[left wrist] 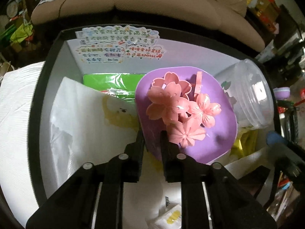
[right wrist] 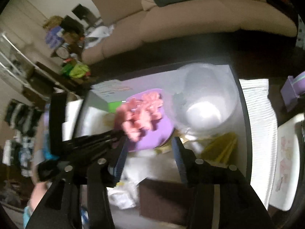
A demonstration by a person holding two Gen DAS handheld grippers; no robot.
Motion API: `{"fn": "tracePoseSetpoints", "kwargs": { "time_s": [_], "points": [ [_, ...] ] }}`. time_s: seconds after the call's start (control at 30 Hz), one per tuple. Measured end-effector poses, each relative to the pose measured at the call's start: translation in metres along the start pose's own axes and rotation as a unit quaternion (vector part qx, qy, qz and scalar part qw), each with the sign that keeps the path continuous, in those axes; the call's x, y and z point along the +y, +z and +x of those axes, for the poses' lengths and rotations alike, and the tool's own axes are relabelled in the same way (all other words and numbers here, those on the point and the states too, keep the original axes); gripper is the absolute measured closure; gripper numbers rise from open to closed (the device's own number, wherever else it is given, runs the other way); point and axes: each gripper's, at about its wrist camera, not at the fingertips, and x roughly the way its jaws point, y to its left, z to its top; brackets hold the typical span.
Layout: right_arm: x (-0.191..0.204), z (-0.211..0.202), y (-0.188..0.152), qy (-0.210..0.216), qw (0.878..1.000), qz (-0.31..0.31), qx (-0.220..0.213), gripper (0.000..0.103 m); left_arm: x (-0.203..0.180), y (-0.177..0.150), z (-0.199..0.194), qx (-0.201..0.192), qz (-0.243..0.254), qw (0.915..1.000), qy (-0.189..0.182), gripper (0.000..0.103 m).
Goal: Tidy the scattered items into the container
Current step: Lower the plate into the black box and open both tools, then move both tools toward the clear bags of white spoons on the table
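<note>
My left gripper (left wrist: 151, 136) is shut on the rim of a purple dish (left wrist: 215, 133) that carries pink flower-shaped pieces (left wrist: 183, 106). It holds the dish over a black-rimmed container (left wrist: 38, 95) with a pale floor. In the container lie sticker sheets (left wrist: 118, 43), a green packet (left wrist: 112, 82), white tissue (left wrist: 80, 110), a clear plastic cup (left wrist: 247, 95) on its side and yellow packaging (left wrist: 246, 139). In the blurred right wrist view my right gripper (right wrist: 148, 145) is open and empty, just in front of the purple dish (right wrist: 152, 135) and the clear cup (right wrist: 205, 99).
A beige sofa (left wrist: 171, 5) stands behind the container. White corrugated sheets (left wrist: 15, 114) lie left of it, and another (right wrist: 261, 129) on the right in the right wrist view. A dark brown box (right wrist: 164, 200) and a white tray (right wrist: 286, 162) are near my right gripper.
</note>
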Motion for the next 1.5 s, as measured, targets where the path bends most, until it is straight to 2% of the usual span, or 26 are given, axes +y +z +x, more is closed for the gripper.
{"fn": "tracePoseSetpoints", "kwargs": {
  "time_s": [0.03, 0.13, 0.2, 0.27, 0.3, 0.4, 0.5, 0.6, 0.7, 0.8, 1.07, 1.27, 1.5],
  "points": [
    [0.000, -0.005, 0.000, 0.010, 1.000, 0.003, 0.001, 0.050, 0.000, -0.001, -0.005, -0.002, -0.002, 1.0000, 0.001, 0.071],
    [0.006, -0.016, -0.002, 0.004, 1.000, -0.007, 0.003, 0.050, 0.003, -0.004, -0.032, -0.026, -0.001, 0.9994, 0.022, 0.053],
    [0.007, -0.026, -0.005, 0.010, 1.000, -0.006, 0.001, 0.050, 0.009, -0.009, -0.052, -0.043, -0.003, 0.9983, 0.038, 0.049],
    [0.011, -0.037, -0.010, 0.011, 1.000, -0.008, -0.002, 0.050, 0.012, -0.019, -0.070, -0.050, 0.004, 0.9980, 0.038, 0.046],
    [0.014, -0.043, -0.015, -0.001, 1.000, -0.019, -0.004, 0.048, 0.012, -0.025, -0.079, -0.054, 0.009, 0.9977, 0.039, 0.043],
    [0.025, -0.054, -0.033, -0.038, 0.998, -0.056, -0.006, 0.040, 0.006, -0.056, -0.104, -0.075, 0.033, 0.9948, 0.060, 0.022],
    [0.032, -0.062, -0.050, -0.081, 0.994, -0.076, -0.014, 0.035, -0.005, -0.080, -0.118, -0.086, 0.042, 0.9924, 0.077, 0.014],
    [0.033, -0.071, -0.068, -0.094, 0.993, -0.072, -0.024, 0.025, -0.005, -0.104, -0.136, -0.098, 0.029, 0.9924, 0.068, 0.002],
    [0.038, -0.084, -0.085, -0.088, 0.993, -0.063, -0.041, 0.021, -0.005, -0.128, -0.152, -0.104, 0.032, 0.9934, 0.038, 0.000],
    [0.046, -0.096, -0.100, -0.109, 0.991, -0.061, -0.050, 0.021, -0.004, -0.155, -0.168, -0.105, 0.027, 0.9935, 0.034, 0.000],
    [0.067, -0.129, -0.141, -0.121, 0.988, -0.072, -0.064, 0.021, 0.001, -0.219, -0.215, -0.124, 0.004, 0.9912, 0.045, 0.000],
    [0.082, -0.162, -0.173, -0.113, 0.987, -0.070, -0.090, 0.021, -0.004, -0.262, -0.244, -0.142, 0.006, 0.9884, 0.053, 0.000],
    [0.103, -0.194, -0.214, -0.113, 0.982, -0.096, -0.113, 0.020, -0.013, -0.316, -0.273, -0.171, 0.013, 0.9829, 0.065, 0.000]
  ]
}}
